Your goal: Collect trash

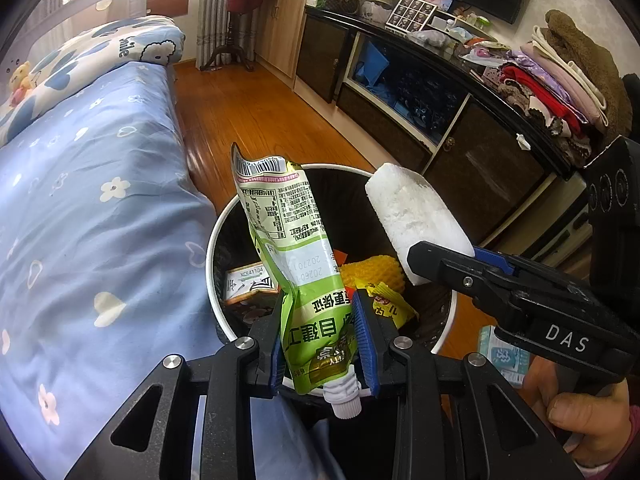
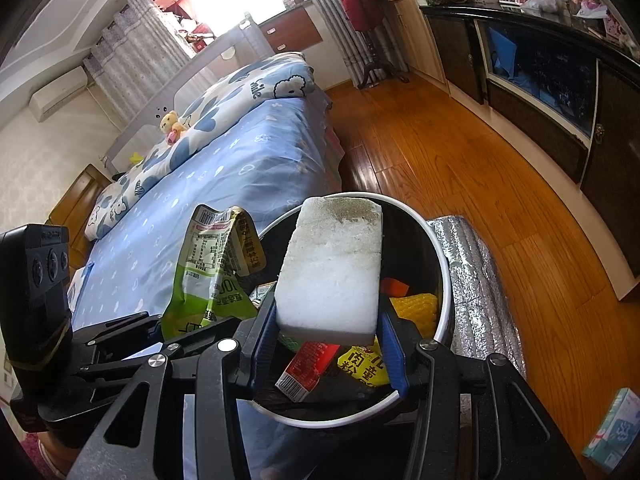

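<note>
Two grippers hang over one bin (image 1: 224, 216), each clamped on a piece of trash. The left gripper (image 1: 322, 344) grasps a green pouch (image 1: 292, 240) between its blue pads, low on the pouch near the white screw spout (image 1: 345, 398); the pouch stands up above the bin's opening, barcode end on top, spout end pointing back toward the camera. The right gripper (image 2: 330, 332) grips a white foam block (image 2: 332, 268) by its lower end — the block rises tilted over the bin, its top face speckled grey.

The bin is round, dark inside with a white rim, standing on a wood floor (image 1: 248, 108) just beside a bed (image 1: 92, 200) with a blue flowered sheet. Already inside lie a yellow foam net (image 1: 370, 270), a yellow packet (image 1: 390, 306), a red-and-white carton (image 2: 306, 370) and a small box (image 1: 246, 282) against the left wall.

A hand (image 1: 588, 412) wraps the right gripper's handle at the lower right of the left view. A silver foil mat (image 2: 476, 288) lies on the floor against the bin's far side — seen in the right view.
</note>
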Demonstrator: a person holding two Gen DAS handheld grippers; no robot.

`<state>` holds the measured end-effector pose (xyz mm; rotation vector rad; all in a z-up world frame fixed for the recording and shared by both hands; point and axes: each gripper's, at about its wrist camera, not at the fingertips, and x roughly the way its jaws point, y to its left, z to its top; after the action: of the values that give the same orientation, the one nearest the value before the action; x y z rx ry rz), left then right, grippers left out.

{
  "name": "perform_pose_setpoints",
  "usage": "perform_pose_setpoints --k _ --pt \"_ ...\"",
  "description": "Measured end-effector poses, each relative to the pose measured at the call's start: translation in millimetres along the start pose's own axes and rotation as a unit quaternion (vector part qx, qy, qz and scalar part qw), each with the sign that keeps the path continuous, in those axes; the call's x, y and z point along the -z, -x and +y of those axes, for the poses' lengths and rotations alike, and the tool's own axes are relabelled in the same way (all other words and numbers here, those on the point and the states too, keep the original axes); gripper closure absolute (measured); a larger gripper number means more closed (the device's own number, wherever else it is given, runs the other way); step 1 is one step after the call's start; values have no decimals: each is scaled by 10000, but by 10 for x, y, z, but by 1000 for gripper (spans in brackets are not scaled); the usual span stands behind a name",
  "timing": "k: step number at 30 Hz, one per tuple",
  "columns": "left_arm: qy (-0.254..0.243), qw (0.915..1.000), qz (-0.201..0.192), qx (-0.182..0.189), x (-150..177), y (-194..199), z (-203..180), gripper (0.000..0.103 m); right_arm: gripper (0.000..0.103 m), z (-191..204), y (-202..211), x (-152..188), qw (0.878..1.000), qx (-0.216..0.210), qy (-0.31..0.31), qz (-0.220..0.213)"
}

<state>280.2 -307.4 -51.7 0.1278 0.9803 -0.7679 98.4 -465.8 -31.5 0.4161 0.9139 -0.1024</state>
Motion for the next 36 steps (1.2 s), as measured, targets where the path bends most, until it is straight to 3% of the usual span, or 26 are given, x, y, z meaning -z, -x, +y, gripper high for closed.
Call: perform_pose_setpoints --k 6,9,16,22,25,31,36 --pt "14 10000 -22 10 9 10 8 69 51 -56 -58 38 9999 -8 -114 26" --pt "50 10000 -73 32 18 42 27 55 49 -111 -50 27 9997 -8 -232 31" --pt "168 9994 -306 48 166 222 138 53 45 -121 9 51 9994 -84 -332 11" --pt "535 9965 -645 -31 562 595 366 51 44 -10 183 75 9991 -96 -349 -207" --pt "641 9940 -870 -144 812 839 417 51 39 97 325 159 9986 -105 -306 -421" --pt "625 9864 -1421 -536 1312 1323 351 42 34 415 533 427 9966 -71 -99 -810" --pt "586 9751 -1899 -982 1738 1687 256 26 19 700 750 705 9919 178 103 -1250"
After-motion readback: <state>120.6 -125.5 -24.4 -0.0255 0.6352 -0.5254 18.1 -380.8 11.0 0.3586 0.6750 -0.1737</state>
